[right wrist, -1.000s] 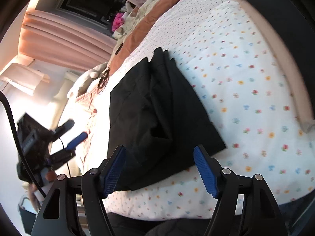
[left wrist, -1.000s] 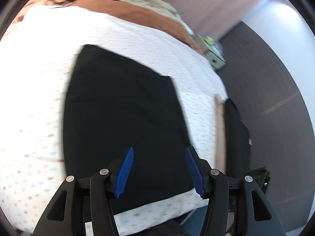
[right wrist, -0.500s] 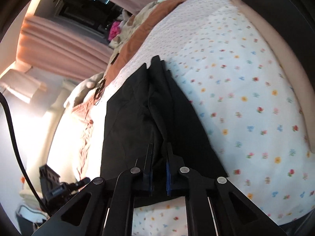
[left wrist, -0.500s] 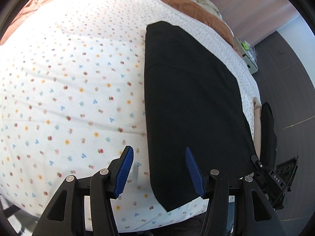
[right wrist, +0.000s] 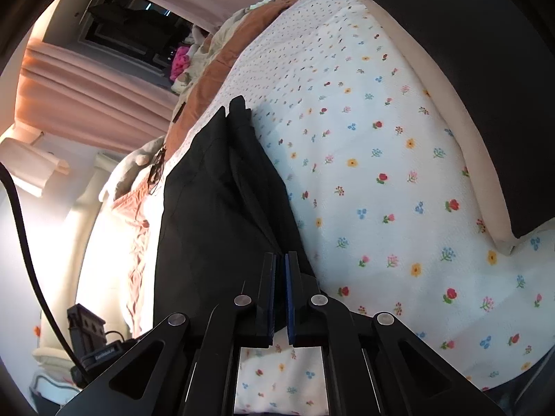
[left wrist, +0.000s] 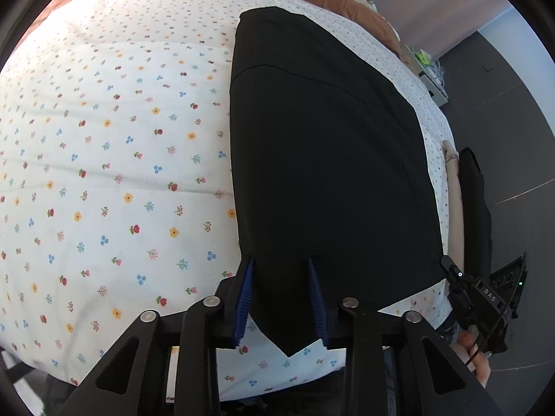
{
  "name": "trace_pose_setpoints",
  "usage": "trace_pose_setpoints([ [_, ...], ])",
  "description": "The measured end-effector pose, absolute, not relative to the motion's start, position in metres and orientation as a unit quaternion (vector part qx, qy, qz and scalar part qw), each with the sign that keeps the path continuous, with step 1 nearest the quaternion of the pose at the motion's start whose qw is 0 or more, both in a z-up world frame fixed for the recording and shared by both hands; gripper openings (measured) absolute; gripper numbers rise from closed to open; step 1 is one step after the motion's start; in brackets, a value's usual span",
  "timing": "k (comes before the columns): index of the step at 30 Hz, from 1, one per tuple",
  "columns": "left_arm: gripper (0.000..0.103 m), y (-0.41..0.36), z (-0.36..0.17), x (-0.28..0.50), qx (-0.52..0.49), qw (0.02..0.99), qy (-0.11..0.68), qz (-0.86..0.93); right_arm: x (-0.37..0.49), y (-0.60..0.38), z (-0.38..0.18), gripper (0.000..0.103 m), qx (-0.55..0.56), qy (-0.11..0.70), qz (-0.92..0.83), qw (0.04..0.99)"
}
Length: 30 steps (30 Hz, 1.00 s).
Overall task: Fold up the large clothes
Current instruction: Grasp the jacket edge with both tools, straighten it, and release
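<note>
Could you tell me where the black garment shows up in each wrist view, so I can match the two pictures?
Left wrist: the black garment fills the centre-right, its near corner between the left gripper's open fingers.
Right wrist: the garment lies left of centre, its near edge pinched by the right gripper.
Shared landmark: the floral bedsheet under it.

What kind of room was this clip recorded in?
Most likely a home bedroom: a black garment lies on a bed with a flower-print sheet, a brown blanket sits at the far end, and pink curtains hang behind.
</note>
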<state>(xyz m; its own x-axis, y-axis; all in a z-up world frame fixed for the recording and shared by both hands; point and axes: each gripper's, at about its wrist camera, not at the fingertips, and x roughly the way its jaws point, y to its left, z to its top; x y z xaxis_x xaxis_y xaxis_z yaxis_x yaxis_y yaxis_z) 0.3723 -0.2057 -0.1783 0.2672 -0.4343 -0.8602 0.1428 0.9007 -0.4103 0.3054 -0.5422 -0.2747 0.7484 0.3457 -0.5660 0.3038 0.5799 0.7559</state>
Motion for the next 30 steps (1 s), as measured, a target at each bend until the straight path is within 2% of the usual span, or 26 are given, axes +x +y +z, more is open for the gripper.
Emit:
trace_pose_setpoints([
  [9,0.027,-0.223,-0.178,0.367,-0.092,0.794,0.569,-0.191,0.292,-0.543,-0.259,0.004,0.435,0.352,0.006,0.829],
  [14,0.033,-0.220,-0.180,0.372,-0.091,0.789,0.572,-0.205,0.297,-0.539,-0.270,0.008,0.413,0.390,-0.015,0.823],
  [16,0.042,-0.215,-0.179,0.379,-0.103,0.784,0.576,-0.207,0.300,-0.542,-0.263,0.022,0.407,0.387,-0.014,0.827],
  [17,0.045,-0.212,-0.177,0.381,-0.114,0.784,0.573,-0.209,0.303,-0.544,-0.256,0.037,0.400,0.385,-0.014,0.832],
  [18,0.056,-0.207,-0.176,0.385,-0.127,0.784,0.569,-0.212,0.306,-0.546,-0.250,0.047,0.393,0.381,-0.010,0.837],
  [19,0.067,-0.203,-0.174,0.388,-0.136,0.786,0.565,-0.210,0.310,-0.548,-0.244,0.064,0.388,0.376,-0.006,0.841],
  [20,0.070,-0.200,-0.172,0.391,-0.142,0.790,0.560,-0.207,0.314,-0.550,-0.239,0.073,0.383,0.373,-0.001,0.845],
  [26,0.071,-0.189,-0.169,0.418,-0.154,0.799,0.550,-0.189,0.360,-0.555,-0.226,0.075,0.355,0.400,0.032,0.844],
  [29,0.071,-0.187,-0.169,0.435,-0.158,0.801,0.546,-0.185,0.384,-0.553,-0.225,0.088,0.344,0.414,0.057,0.841],
  [30,0.071,-0.186,-0.169,0.439,-0.159,0.802,0.545,-0.184,0.395,-0.553,-0.225,0.089,0.339,0.420,0.063,0.839],
])
